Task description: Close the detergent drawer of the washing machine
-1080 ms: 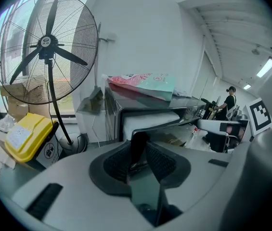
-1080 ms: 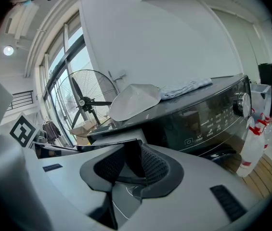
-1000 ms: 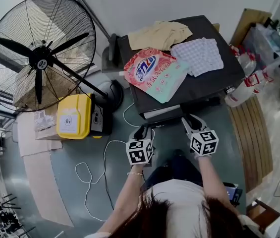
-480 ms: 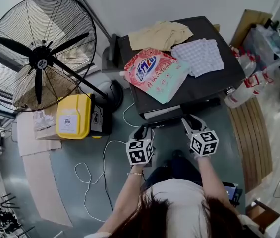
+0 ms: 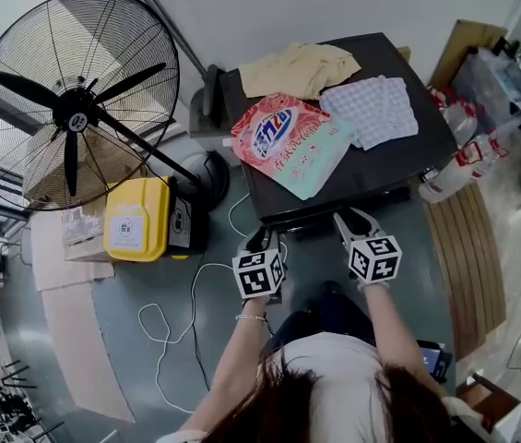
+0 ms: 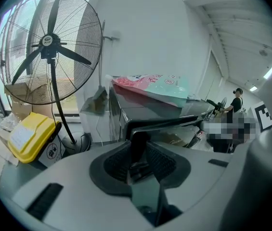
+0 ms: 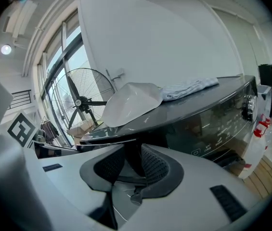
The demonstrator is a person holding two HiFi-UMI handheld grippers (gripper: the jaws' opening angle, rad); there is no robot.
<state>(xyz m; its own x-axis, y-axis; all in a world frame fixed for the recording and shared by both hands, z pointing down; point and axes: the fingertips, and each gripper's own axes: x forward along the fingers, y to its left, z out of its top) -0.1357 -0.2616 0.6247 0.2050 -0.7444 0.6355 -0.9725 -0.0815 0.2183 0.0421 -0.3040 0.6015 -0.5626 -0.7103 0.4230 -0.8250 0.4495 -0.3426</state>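
Note:
The dark washing machine [image 5: 380, 164] stands in front of me. Its detergent drawer [image 5: 308, 220] at the front left sticks out only a little. My left gripper [image 5: 265, 239] is at the drawer's left end. In the left gripper view the drawer front [image 6: 167, 123] stands between that gripper's [image 6: 138, 154] spread jaws, which are open. My right gripper [image 5: 349, 218] meets the drawer's right end, also open. In the right gripper view the drawer's edge [image 7: 104, 141] runs across between that gripper's [image 7: 133, 163] jaws, beside the control panel [image 7: 232, 121].
A detergent bag [image 5: 288, 137], a beige garment [image 5: 297, 67] and a checked cloth [image 5: 371, 104] lie on the machine's top. A big floor fan [image 5: 76, 109] and a yellow box [image 5: 136, 218] stand at the left. A white cable [image 5: 186, 312] trails on the floor. Bottles [image 5: 463, 160] sit at the right.
Both grippers have moved forward toward the machine. The drawer has slid in with them, and its pale strip under the top edge no longer shows.

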